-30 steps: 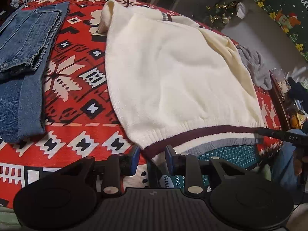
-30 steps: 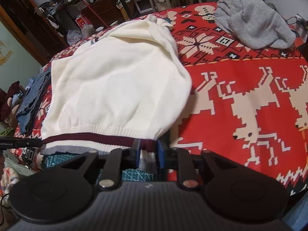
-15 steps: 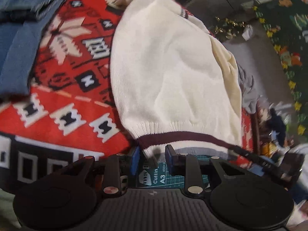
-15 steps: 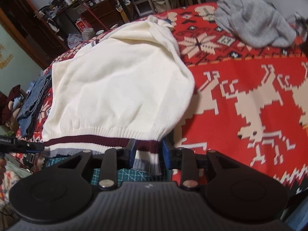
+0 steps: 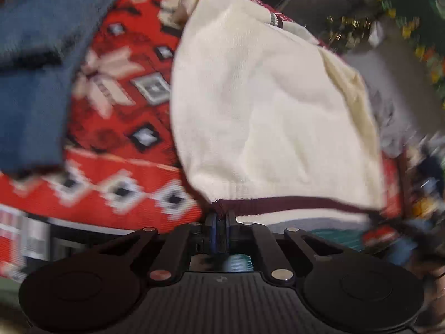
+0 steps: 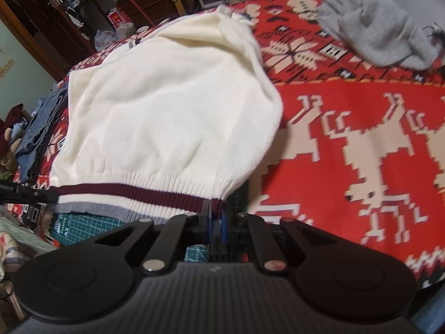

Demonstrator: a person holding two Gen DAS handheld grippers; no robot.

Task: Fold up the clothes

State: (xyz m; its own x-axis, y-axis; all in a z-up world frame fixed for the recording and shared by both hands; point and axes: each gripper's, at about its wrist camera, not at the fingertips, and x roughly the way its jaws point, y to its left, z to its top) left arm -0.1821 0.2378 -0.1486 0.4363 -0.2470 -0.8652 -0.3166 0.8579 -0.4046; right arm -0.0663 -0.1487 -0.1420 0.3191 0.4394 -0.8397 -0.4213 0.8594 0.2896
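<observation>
Sweater [image 6: 167, 117], cream, spread on the red patterned cloth [image 6: 347, 117], jeans [image 5: 30, 83] alongside; left gripper [image 5: 219, 222] and right gripper [image 6: 215, 220] have just closed, each pinching a corner of its striped hem [image 6: 133, 194].

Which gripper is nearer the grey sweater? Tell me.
Right. The right gripper sits on the hem corner facing the grey sweater; the left gripper grips the opposite corner.
</observation>
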